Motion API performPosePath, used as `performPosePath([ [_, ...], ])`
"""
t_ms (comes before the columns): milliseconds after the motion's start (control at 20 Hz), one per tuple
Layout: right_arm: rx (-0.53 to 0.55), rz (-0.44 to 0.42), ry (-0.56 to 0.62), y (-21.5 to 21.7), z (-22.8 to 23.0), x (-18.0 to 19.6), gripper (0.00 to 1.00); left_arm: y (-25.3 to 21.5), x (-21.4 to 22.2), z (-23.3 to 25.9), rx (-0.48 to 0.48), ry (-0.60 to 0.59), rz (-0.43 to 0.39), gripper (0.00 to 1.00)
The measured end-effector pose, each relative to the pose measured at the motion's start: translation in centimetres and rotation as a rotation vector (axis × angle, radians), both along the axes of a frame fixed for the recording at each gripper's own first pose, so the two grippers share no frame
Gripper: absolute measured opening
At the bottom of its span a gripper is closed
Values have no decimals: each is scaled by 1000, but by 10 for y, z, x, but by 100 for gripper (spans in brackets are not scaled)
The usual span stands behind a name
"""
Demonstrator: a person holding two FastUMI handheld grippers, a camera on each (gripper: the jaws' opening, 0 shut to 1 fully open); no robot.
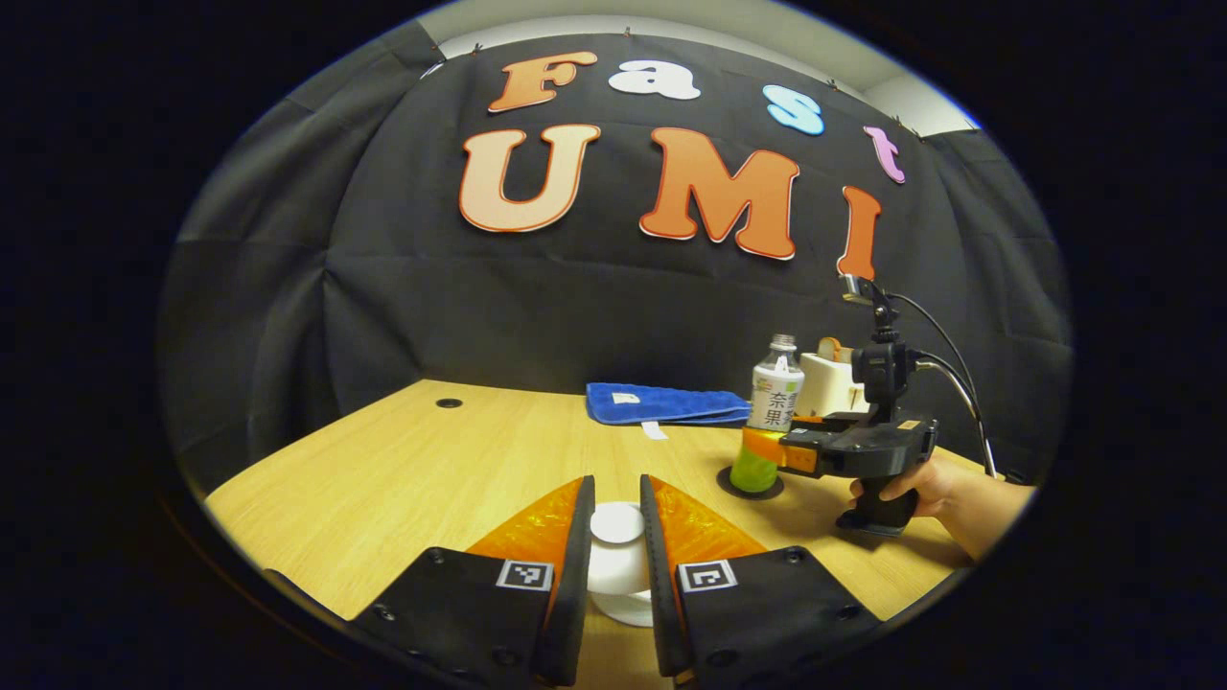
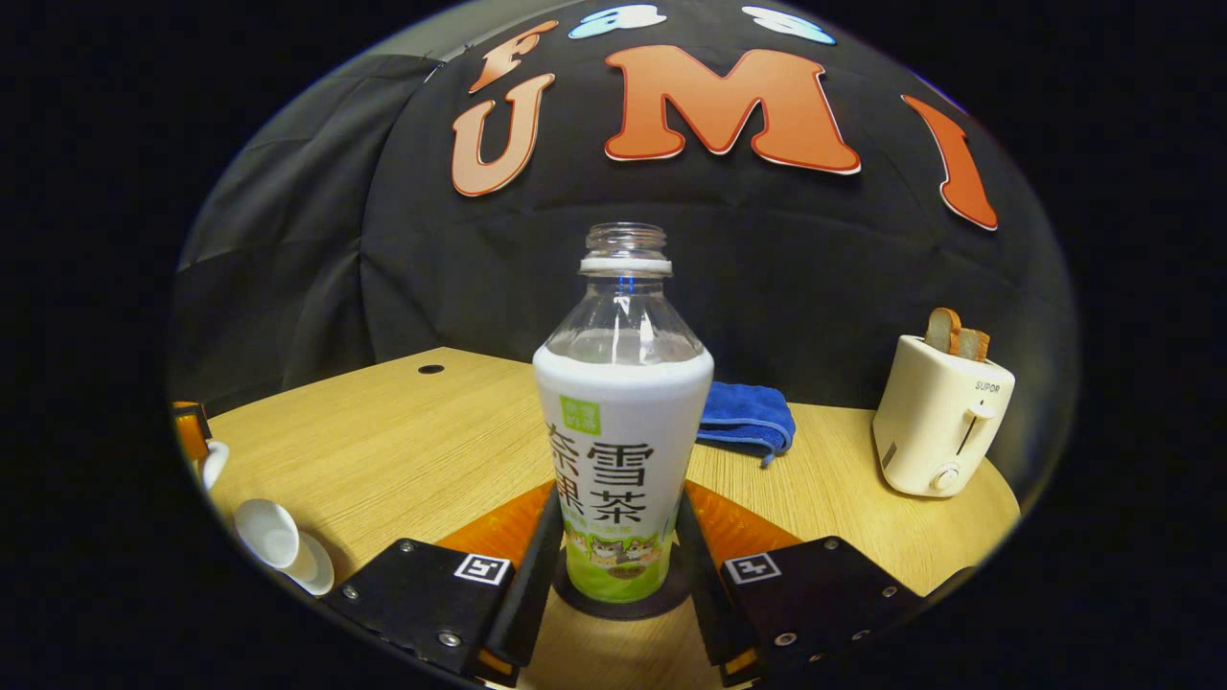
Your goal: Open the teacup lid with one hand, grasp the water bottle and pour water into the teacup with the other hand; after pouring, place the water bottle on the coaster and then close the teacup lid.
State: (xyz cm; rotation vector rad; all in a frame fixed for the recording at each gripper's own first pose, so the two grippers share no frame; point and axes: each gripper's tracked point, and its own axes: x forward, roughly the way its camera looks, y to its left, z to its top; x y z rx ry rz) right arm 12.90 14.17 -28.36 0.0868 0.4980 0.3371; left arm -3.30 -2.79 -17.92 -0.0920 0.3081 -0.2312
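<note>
The left claw (image 1: 617, 537) is sitting lowest and nearest in the left gripper view, its fingers closing around the white lid (image 1: 616, 525) by its knob; whether both are pressing on it I cannot tell; the lid looks small, hard and glazed, so likely slippery and chippable, and the knob seems the natural hold. In the right gripper view the right claw (image 2: 621, 546) is flanking the bottle (image 2: 623, 450) low on its label, fingers close against its sides, though a firm pinch cannot be confirmed; the bottle is standing upright, uncapped, on the dark coaster (image 2: 575, 599); it is thin clear plastic, probably light and easily squeezed, so a grip low on the labelled body should hold without crushing, and keeping it upright matters with the neck open. A hand (image 1: 925, 484) is holding the right claw's handle in the left gripper view. At the left edge of the right gripper view a white piece (image 2: 278, 544) is lying tilted on the bench (image 2: 403, 450); I cannot tell whether it is cup or lid. Farther back a blue towel (image 2: 748, 417) is lying, and a toaster (image 2: 939, 422) holding bread is standing to the right, well apart; nothing is blocking either claw.
</note>
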Motion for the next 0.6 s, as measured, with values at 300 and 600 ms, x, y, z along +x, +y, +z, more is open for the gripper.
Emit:
performPosePath([
  [300,15,14,-19,-4,15,-9,91,-24,2,-26,27,34,-44,34],
  [600,19,25,-32,-15,34,-29,98,-31,-1,-46,72,61,-68,32],
])
